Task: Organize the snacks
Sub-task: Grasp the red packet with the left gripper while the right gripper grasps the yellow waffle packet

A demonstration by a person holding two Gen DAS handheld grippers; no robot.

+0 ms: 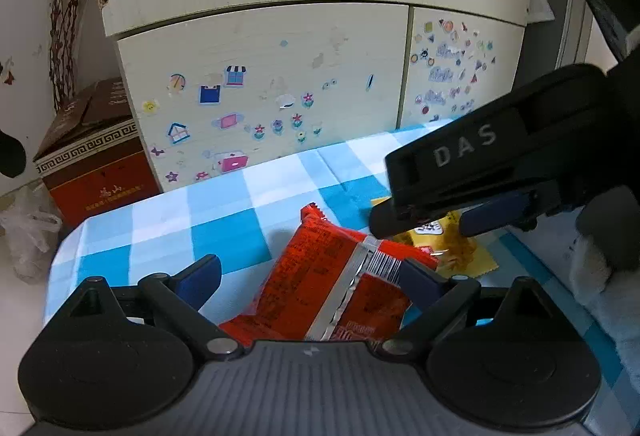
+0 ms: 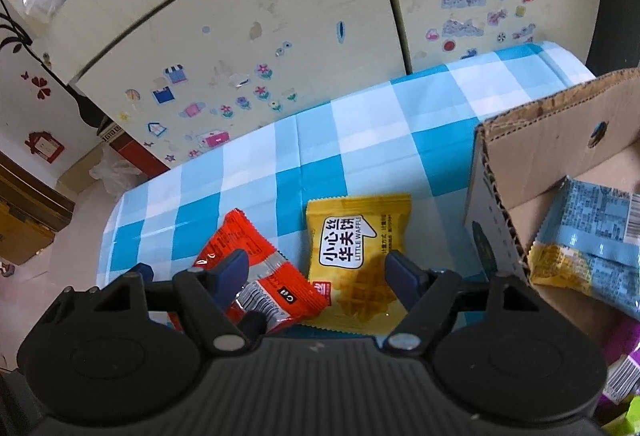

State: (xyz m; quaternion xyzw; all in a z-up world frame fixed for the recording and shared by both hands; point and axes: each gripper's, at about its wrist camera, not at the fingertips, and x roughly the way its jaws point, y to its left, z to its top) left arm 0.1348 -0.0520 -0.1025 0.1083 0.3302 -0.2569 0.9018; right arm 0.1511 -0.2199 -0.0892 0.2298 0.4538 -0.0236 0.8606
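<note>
Right wrist showed the cardboard box (image 2: pixel 560 163) already holding packets; red packet (image 2: pixel 264 276) and yellow waffle packet (image 2: pixel 356 256) remained out, right gripper (image 2: pixel 316 272) and left gripper (image 1: pixel 308 276) both open, gripping nothing.

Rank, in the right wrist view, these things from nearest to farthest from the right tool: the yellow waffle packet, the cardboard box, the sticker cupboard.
1. Yellow waffle packet: between the fingers of the right tool, on the checked cloth.
2. Cardboard box: to the right, on the table.
3. Sticker cupboard: behind the table, farthest.
</note>
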